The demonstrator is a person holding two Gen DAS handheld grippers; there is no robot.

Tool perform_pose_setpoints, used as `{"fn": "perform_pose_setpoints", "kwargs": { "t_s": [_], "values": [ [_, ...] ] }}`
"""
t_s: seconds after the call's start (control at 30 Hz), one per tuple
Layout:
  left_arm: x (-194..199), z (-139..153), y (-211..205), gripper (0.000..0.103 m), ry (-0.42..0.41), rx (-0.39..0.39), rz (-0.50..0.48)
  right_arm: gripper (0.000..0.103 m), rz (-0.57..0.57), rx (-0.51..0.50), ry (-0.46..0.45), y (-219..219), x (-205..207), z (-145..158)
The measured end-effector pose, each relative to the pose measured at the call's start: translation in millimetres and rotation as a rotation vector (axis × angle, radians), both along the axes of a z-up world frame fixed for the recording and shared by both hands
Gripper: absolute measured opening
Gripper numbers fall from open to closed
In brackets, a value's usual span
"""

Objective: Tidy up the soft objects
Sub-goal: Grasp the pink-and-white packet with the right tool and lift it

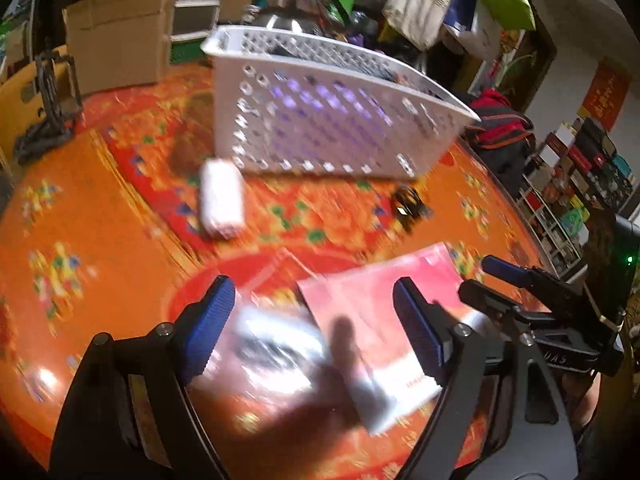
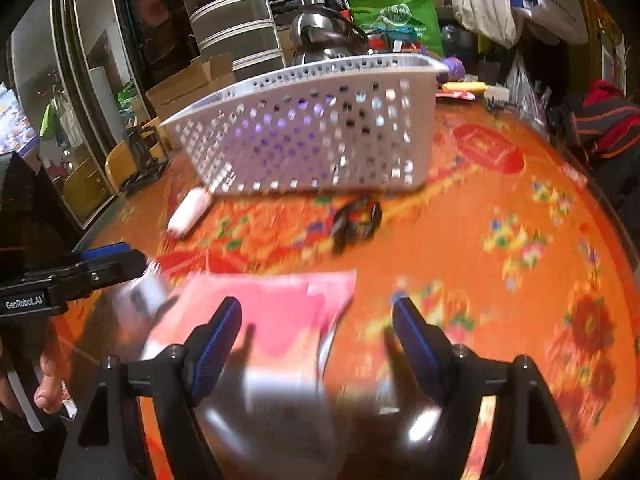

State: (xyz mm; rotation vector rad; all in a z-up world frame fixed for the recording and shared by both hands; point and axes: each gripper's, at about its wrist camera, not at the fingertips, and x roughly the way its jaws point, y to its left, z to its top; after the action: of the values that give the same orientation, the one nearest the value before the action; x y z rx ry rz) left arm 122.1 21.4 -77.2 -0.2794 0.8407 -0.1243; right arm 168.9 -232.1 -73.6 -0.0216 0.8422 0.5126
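Observation:
A flat pink and white soft packet (image 1: 372, 320) (image 2: 276, 312) lies on the orange patterned table near me. My left gripper (image 1: 314, 320) hovers open over its left part, nothing between the fingers. My right gripper (image 2: 318, 336) is open above the packet's right edge. A white perforated basket (image 1: 320, 112) (image 2: 312, 136) stands further back, something purple showing through its holes. A white rolled cloth (image 1: 222, 198) (image 2: 188, 212) lies in front of the basket's left corner. A small black object (image 1: 408, 206) (image 2: 358, 220) sits before the basket's right half. The picture is blurred.
The right gripper (image 1: 520, 288) shows at the right of the left wrist view, the left gripper (image 2: 100, 268) at the left of the right wrist view. Cardboard boxes (image 1: 120, 44), a metal kettle (image 2: 320, 36), bags and a red-black garment (image 1: 504, 128) crowd the table's far edge.

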Motion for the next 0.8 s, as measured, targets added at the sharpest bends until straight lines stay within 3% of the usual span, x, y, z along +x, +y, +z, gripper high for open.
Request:
{"fn": "perform_pose_setpoints", "kwargs": {
  "t_s": [0.27,0.33,0.57,0.73,0.8],
  "values": [
    [0,-21,-40,0.079,0.039,0.036,-0.071,0.074,0.027,0.000,-0.007,-4,-28,-6],
    [1,-21,-42,0.079,0.034,0.040,-0.080,0.062,0.045,-0.010,0.001,-1,-26,-8],
    [0,-25,-47,0.076,0.027,0.053,-0.098,0.045,0.099,-0.006,0.039,8,-23,-14],
    [3,-25,-51,0.065,0.019,0.049,-0.108,0.041,0.113,-0.011,0.040,11,-24,-15],
    [4,-25,-53,0.046,0.023,0.016,-0.138,0.039,0.120,-0.005,0.043,12,-24,-15]
  ]
}}
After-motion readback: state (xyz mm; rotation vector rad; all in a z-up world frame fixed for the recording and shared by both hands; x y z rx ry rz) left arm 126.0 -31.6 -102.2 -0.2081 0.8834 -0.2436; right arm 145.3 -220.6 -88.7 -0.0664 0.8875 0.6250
